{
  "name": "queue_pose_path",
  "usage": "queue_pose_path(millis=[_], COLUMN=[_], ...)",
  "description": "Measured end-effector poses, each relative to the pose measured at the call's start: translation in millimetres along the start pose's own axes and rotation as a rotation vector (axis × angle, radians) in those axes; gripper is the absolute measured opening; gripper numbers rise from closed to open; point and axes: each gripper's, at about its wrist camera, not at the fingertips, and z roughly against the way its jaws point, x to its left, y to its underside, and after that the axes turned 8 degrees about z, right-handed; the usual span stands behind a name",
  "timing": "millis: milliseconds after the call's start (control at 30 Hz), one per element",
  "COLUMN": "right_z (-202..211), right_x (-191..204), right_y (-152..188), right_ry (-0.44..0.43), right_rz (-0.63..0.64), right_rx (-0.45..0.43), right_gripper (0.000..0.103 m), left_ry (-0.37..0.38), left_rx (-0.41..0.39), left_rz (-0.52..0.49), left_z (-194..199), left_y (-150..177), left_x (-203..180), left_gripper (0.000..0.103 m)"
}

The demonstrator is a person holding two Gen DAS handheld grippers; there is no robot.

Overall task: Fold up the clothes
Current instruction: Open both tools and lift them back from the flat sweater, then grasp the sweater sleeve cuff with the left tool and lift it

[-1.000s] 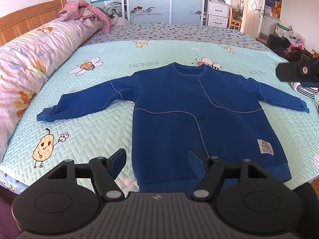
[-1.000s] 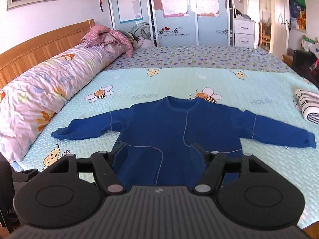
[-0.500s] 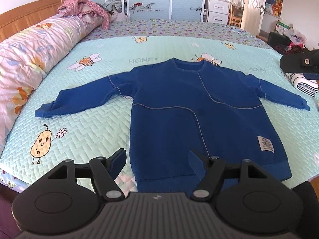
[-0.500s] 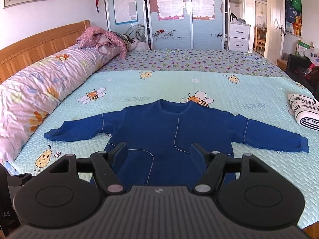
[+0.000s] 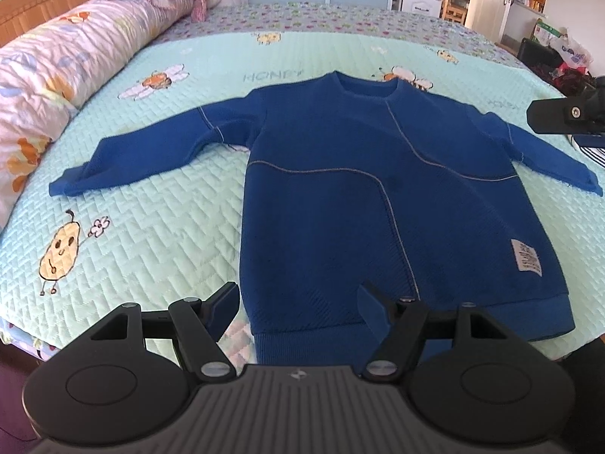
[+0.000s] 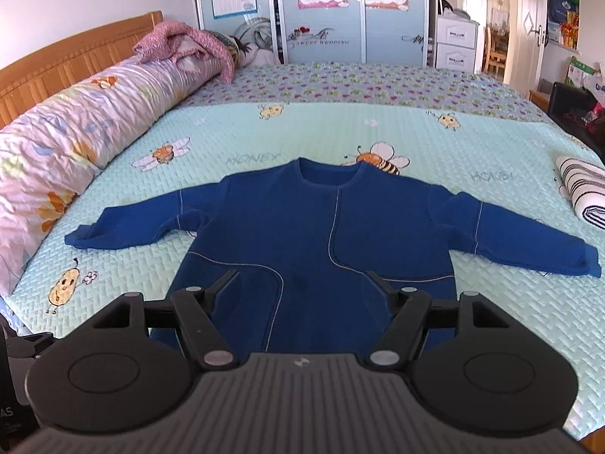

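A wide bed fills both views, its near part covered by a pale green quilted spread printed with bees and a pear figure. Along the left side lies a long rolled quilt in pink and lilac florals, against a wooden headboard. A crumpled pink garment sits at the far end of that roll.

The blue sweatshirt lies flat in the middle of the spread, front up, neck away from the cameras, hem towards the near edge of the bed and both sleeves stretched out sideways. Pale stitched seams curve across its chest, and a small beige label sits near the hem on the right.

A rolled black-and-white striped cloth rests on the spread well to the right of the right sleeve cuff.

The left gripper hangs over the hem's left corner, jaws spread wide, with nothing pinched between them. The right gripper is above the lower body of the sweatshirt, jaws likewise spread and empty. Whether either fingertip touches the fabric cannot be told.
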Motion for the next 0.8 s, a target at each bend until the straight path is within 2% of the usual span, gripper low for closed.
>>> queue_pose_path(millis=[233, 300, 367, 533, 633, 800], right_z=[-24.7, -35.4, -47.4, -71.6, -84.4, -91.7], right_x=[-1.1, -5.1, -12.5, -36.2, -47.2, -47.8], right_y=[3.4, 10.5, 21.4, 58.4, 81.2, 97.7], right_ry=[-0.016, -0.039, -0.078, -0.174, -0.211, -0.191], right_rz=[0.000, -0.020, -0.062, -0.223, -0.309, -0.328], right_rx=[0.030, 0.039, 0.050, 0.106, 0.147, 0.187], right_gripper=[0.071, 0.072, 0.073, 0.073, 0.073, 0.073], left_ry=[-0.002, 0.011, 0.061, 0.215, 0.231, 0.262], left_rx=[0.015, 0.015, 0.019, -0.009, -0.052, -0.091], left_rz=[0.028, 0.068, 0.138, 0.488, 0.677, 0.902], left_z=[-13.2, -17.2, -21.7, -47.8, -72.9, -119.5], left_y=[-3.4, -8.5, -16.1, -40.6, -50.3, -64.2], left_x=[7.1, 16.9, 34.6, 116.8, 169.2, 232.7], left_gripper=[0.072, 0.072, 0.072, 0.072, 0.072, 0.072])
